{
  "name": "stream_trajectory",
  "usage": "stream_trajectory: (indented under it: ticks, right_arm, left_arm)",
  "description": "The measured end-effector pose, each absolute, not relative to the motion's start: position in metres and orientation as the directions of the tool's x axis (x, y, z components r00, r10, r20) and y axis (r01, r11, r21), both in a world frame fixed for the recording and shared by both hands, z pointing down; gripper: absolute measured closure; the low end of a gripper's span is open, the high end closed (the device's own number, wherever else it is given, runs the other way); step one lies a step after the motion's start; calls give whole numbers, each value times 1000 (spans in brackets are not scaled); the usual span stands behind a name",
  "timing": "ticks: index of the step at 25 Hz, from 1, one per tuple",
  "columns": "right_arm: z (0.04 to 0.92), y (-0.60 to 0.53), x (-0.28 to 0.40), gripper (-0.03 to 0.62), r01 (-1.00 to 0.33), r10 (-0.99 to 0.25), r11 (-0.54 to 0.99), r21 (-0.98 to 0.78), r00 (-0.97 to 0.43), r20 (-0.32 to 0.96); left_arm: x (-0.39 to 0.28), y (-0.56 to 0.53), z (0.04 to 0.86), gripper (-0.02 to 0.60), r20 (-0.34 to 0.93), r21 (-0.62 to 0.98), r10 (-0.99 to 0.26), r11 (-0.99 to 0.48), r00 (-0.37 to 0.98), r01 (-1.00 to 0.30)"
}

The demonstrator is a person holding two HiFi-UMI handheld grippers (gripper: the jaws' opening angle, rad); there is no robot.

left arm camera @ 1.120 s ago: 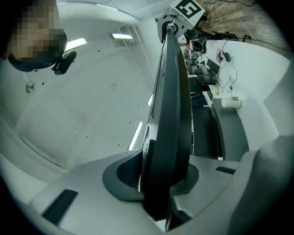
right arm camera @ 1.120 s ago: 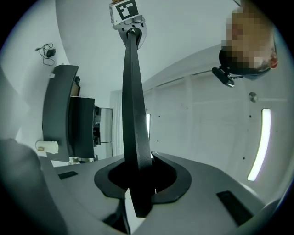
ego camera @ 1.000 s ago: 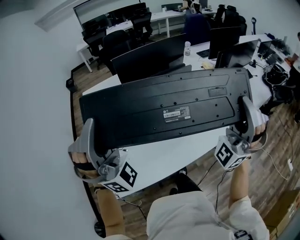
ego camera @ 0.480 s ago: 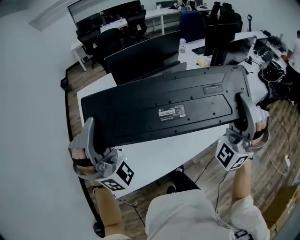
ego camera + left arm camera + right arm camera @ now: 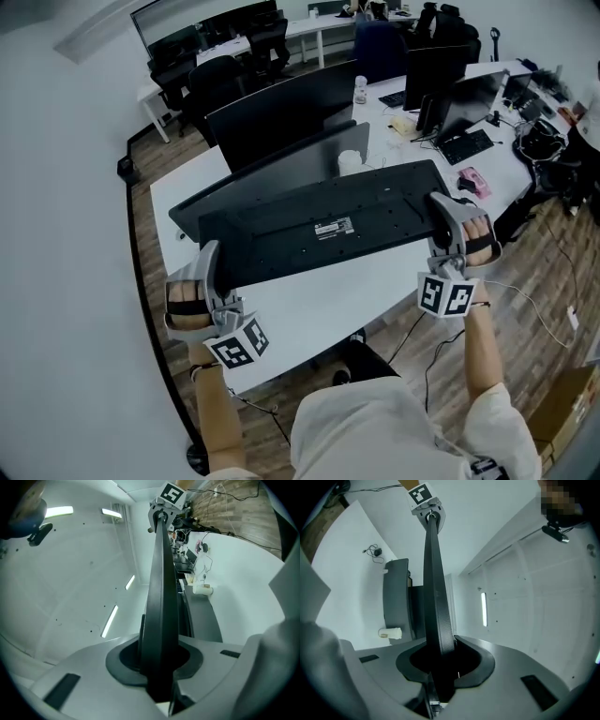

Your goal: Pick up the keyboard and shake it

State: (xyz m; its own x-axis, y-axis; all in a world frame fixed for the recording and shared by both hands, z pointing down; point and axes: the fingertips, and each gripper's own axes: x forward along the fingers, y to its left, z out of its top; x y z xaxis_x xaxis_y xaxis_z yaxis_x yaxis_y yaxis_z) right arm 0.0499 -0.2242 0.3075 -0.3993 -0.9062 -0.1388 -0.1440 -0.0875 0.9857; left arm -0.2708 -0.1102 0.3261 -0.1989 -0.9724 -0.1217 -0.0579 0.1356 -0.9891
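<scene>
Your left gripper (image 5: pixel 208 267) at 8 o'clock & right gripper (image 5: pixel 448 220) at 3 each pinch keyboard (image 5: pixel 323 225) ends. Risk: edge-only grip, hard shake could drop it onto desk (image 5: pixel 323 295).

Cool, even overhead light here, shadows staying soft. Ceiling strips (image 5: pixel 110 620) glare bright at the left of the left gripper view. Hard fisheye bending, dark vignetted corners in every view, and the keyboard (image 5: pixel 160 620) blurs close to both gripper lenses.

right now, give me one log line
keyboard: held, underside up | left gripper: clamped on one end | right gripper: clamped on other end
</scene>
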Motion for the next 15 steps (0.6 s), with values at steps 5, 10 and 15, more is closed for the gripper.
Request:
stream_trajectory:
  ticks: [5,10,15]
  right_arm:
    - [356,-234,43,479,-147,-909,46,988,-415,-19]
    - [393,-232,38,480,-101,-891,191,976,-435,130]
    - [379,-207,32,476,66,-857,216,974,-466,222]
  left_arm:
    - [-272,-110,340,488,-54,-998,-981,60,-187,-24]
    - [-275,-110,372,488,92,-996,-984,-89,-150,-25]
    - [-287,-110,420,488,175,-961,-983,-158,-55,-226]
